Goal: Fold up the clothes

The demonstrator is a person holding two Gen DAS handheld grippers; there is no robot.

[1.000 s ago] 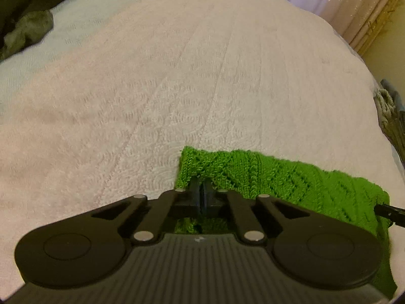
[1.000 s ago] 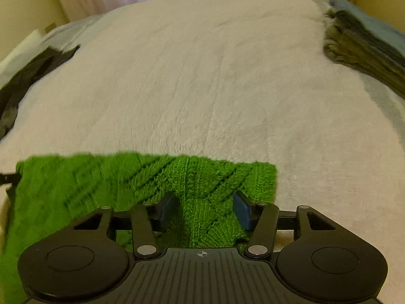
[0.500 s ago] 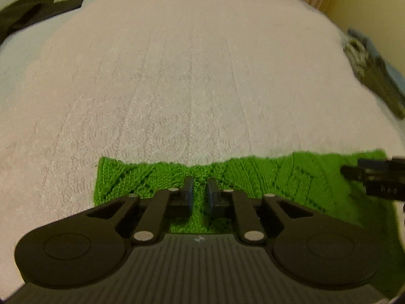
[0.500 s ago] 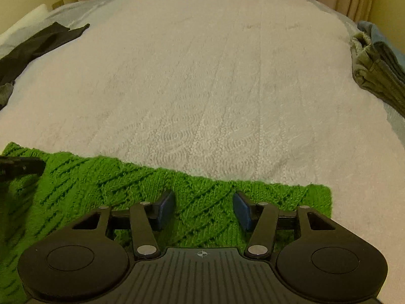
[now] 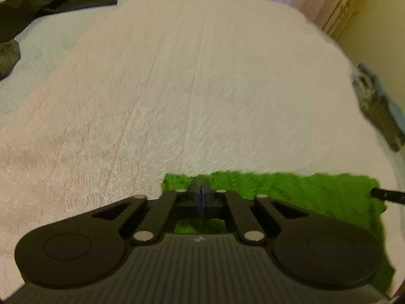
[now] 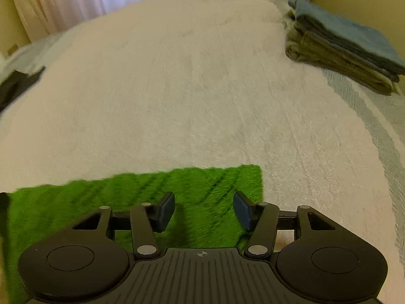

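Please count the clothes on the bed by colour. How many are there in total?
Green knitted garment: 1
Black garment: 1
Blue folded garment: 1
Olive folded garments: at least 1; the layers cannot be told apart
Total: at least 4

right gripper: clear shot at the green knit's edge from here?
Probably yes. The right gripper is open, its jaws either side of the green knit with nothing between them. The folded stack lies well off to the right.
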